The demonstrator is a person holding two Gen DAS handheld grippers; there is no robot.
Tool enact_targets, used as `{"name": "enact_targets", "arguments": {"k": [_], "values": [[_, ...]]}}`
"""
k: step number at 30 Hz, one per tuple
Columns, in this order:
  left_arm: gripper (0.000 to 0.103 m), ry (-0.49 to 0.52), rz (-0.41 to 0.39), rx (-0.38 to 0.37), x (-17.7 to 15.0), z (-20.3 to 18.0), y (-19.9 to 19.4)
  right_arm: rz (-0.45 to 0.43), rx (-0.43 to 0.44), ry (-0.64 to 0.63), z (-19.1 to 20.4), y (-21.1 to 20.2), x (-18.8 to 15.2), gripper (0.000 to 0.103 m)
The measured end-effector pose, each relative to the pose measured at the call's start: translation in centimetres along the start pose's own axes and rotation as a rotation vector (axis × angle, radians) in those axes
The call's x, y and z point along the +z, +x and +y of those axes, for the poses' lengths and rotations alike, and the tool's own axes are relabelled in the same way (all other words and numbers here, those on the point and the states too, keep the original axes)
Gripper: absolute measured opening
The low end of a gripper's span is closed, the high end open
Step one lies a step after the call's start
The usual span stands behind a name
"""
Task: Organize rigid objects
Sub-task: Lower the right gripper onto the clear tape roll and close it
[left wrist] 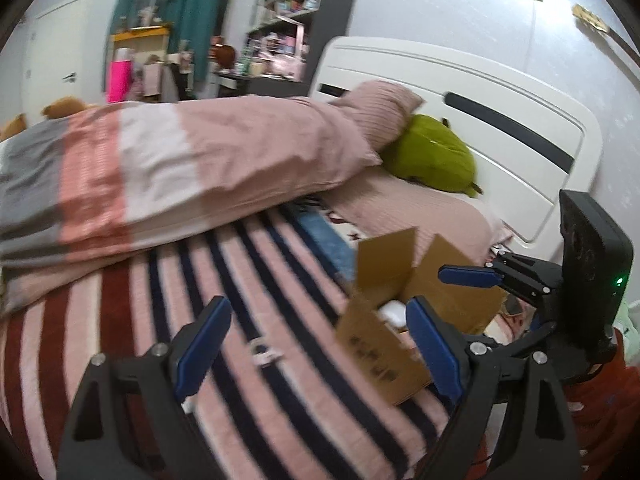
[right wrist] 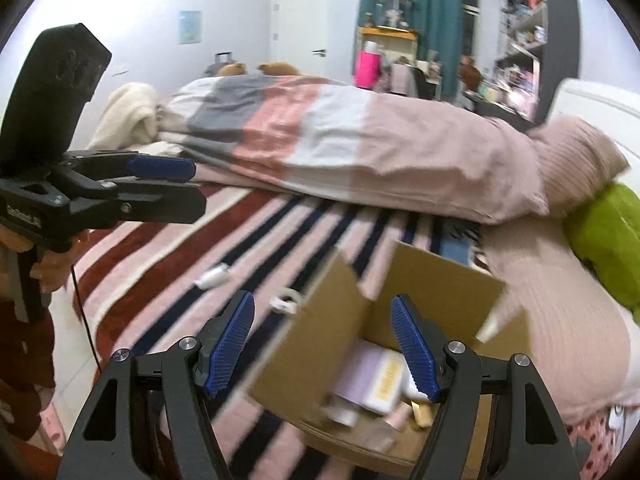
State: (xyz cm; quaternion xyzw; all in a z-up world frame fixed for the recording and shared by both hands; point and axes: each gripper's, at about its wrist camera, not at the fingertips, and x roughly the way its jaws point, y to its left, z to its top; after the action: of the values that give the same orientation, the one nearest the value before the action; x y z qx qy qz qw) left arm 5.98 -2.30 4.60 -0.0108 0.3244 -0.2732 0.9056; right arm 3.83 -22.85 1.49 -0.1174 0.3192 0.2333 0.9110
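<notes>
**What the views leave unclear**

Motion blur smears the cardboard box and its contents; only pale bottle-like shapes and a yellow label can be made out. The print on the box flap is unreadable. Two small white items on the striped blanket are too small and blurred to identify. The green plush is cut by the right wrist view's edge and partly under the pillow.
</notes>
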Motion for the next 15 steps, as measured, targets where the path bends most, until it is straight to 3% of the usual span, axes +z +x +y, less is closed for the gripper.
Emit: {"name": "enact_targets", "arguments": {"k": [4, 10, 15], "values": [[0.087, -0.058, -0.022, 0.052, -2.1, 3.8, -2.1, 0.014, 0.087, -0.052, 4.1, 2.6, 1.7, 0.068], [0.087, -0.119, -0.015, 0.139, -6.1, 8.2, -3.1, 0.119, 0.175, -0.059, 8.1, 8.9, 1.4, 0.068], [0.087, -0.177, 0.012, 0.152, -9.4, 11.0, -2.6, 0.211, 0.100, 0.022, 7.2, 15.5, -1.4, 0.068]]}}
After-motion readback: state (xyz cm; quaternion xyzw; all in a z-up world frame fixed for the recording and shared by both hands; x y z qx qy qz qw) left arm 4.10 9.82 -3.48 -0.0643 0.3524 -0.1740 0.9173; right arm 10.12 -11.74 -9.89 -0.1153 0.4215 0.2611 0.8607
